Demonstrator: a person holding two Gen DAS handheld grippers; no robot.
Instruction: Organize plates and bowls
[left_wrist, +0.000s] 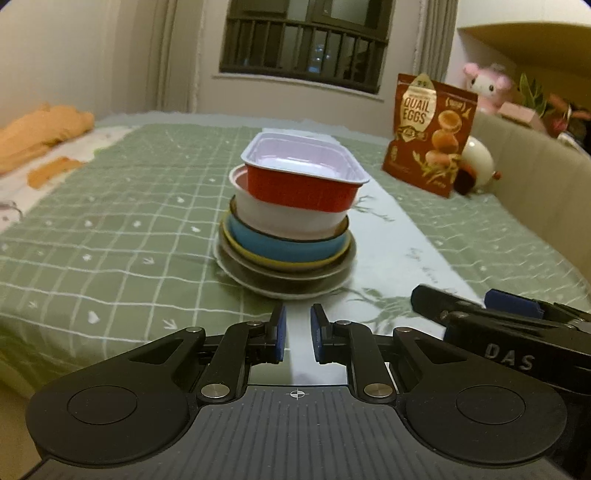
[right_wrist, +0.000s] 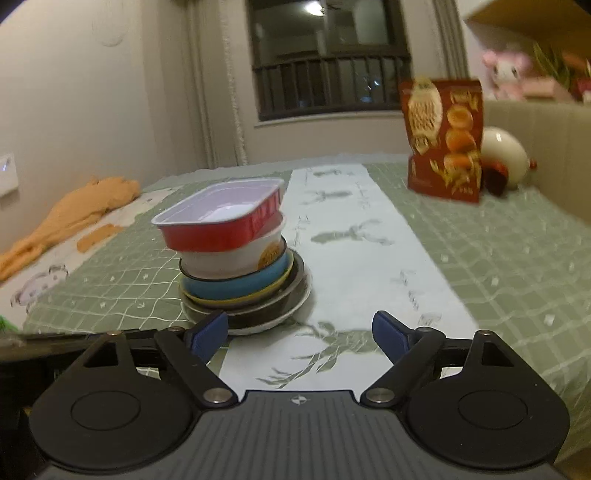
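Note:
A stack of dishes stands on the green checked cloth. From the top it is a red foil tray (left_wrist: 303, 173) (right_wrist: 221, 218), a white bowl (left_wrist: 284, 218) (right_wrist: 229, 258), a blue bowl (left_wrist: 284, 245) (right_wrist: 236, 286), a yellow plate (left_wrist: 288, 263) and a metal plate (left_wrist: 288, 280) (right_wrist: 273, 314). My left gripper (left_wrist: 298, 336) is just in front of the stack, jaws a narrow gap apart, empty. My right gripper (right_wrist: 299, 332) is open and empty, to the right of the stack's front; it also shows in the left wrist view (left_wrist: 480, 310).
A red quail-egg snack bag (left_wrist: 432, 133) (right_wrist: 445, 138) stands at the back right beside a white round toy (left_wrist: 478, 162). An orange cloth (left_wrist: 40, 136) (right_wrist: 70, 214) lies at the back left. A pale runner (right_wrist: 354, 251) crosses the bed's middle. A padded headboard (left_wrist: 535, 184) lines the right side.

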